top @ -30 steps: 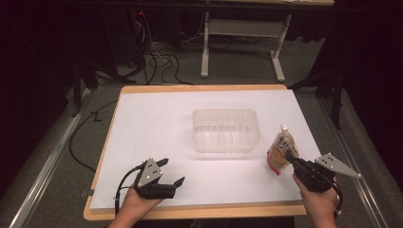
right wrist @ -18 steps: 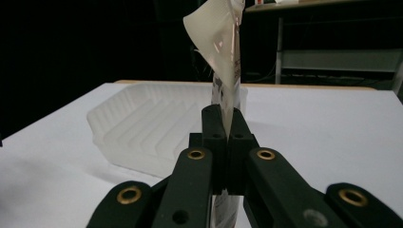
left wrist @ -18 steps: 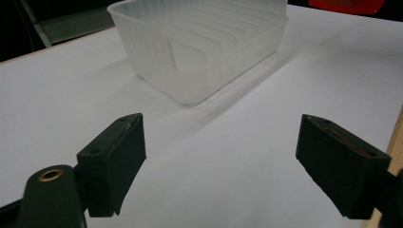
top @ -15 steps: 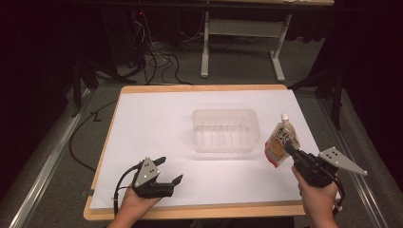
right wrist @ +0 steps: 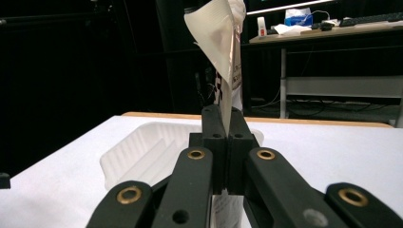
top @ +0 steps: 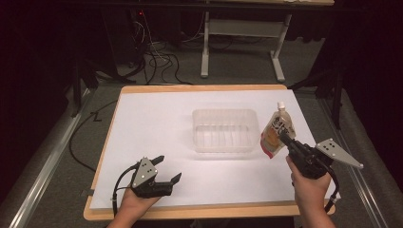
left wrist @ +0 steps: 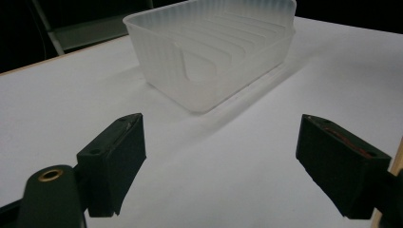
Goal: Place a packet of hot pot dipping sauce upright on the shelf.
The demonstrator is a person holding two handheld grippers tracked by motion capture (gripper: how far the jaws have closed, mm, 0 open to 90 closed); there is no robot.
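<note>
High view: right gripper [top: 284, 137] has its fingers clenched on the edge seam of a soft brown-and-white spouted drink pouch [top: 275, 132], held clear above the white worktop [top: 157, 123] near its right edge, just beside the clear ribbed plastic tray [top: 223, 129]. Left gripper [top: 164, 168] rests released near the front edge. Pouch looks light, floppy and slippery; the flat seam seems the safest hold.

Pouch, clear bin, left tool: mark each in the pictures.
pouch [top: 277, 131], high view, on its printed front.
clear bin [top: 223, 147], high view, on its near wall.
left tool [top: 168, 170], high view, midway between its open fingertips.
</note>
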